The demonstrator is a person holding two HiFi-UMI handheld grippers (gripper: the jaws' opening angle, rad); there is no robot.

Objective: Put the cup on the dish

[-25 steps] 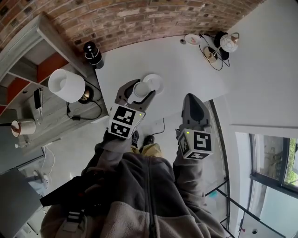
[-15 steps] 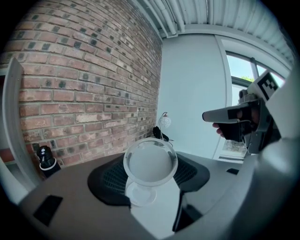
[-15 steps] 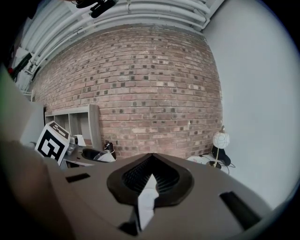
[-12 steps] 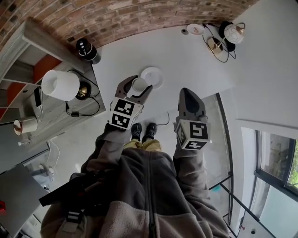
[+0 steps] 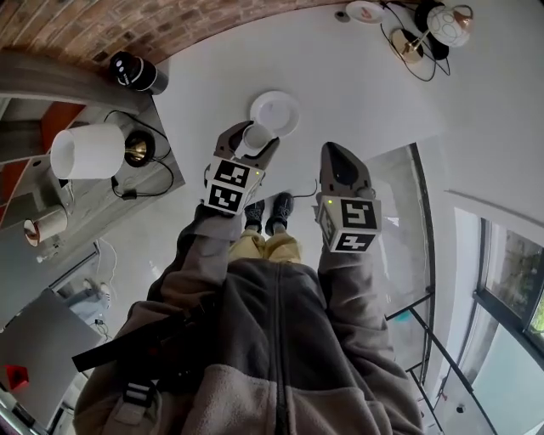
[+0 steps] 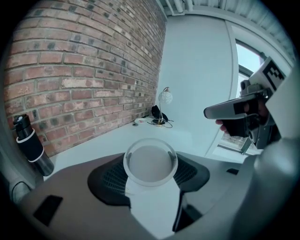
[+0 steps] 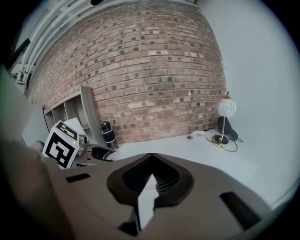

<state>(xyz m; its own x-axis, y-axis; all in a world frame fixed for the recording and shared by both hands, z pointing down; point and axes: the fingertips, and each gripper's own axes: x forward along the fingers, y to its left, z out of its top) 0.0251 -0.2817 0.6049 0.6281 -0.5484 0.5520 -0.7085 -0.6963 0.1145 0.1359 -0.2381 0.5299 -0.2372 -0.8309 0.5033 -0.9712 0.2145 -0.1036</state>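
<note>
My left gripper (image 5: 252, 136) is shut on a white cup (image 5: 256, 135), held upright at the near left edge of the round white dish (image 5: 281, 108) on the white table. In the left gripper view the cup (image 6: 150, 162) sits between the two dark jaws of that gripper (image 6: 151, 165), its mouth facing the camera; the dish is hidden there. My right gripper (image 5: 335, 155) hovers to the right of the cup, shut and empty. In the right gripper view its jaws (image 7: 149, 174) meet at the tips, and the left gripper's marker cube (image 7: 61, 143) shows at the left.
A black bottle (image 5: 136, 74) and a white lamp shade (image 5: 85, 150) stand at the left by grey shelves. A small plate (image 5: 364, 12), a globe lamp (image 5: 446, 24) and cables lie at the far right. The table's edge (image 5: 399, 153) runs just right of my right gripper.
The head view has shifted, so everything sits higher in the frame. My left gripper still holds the cup beside the dish. The right gripper has stayed shut beside it.
</note>
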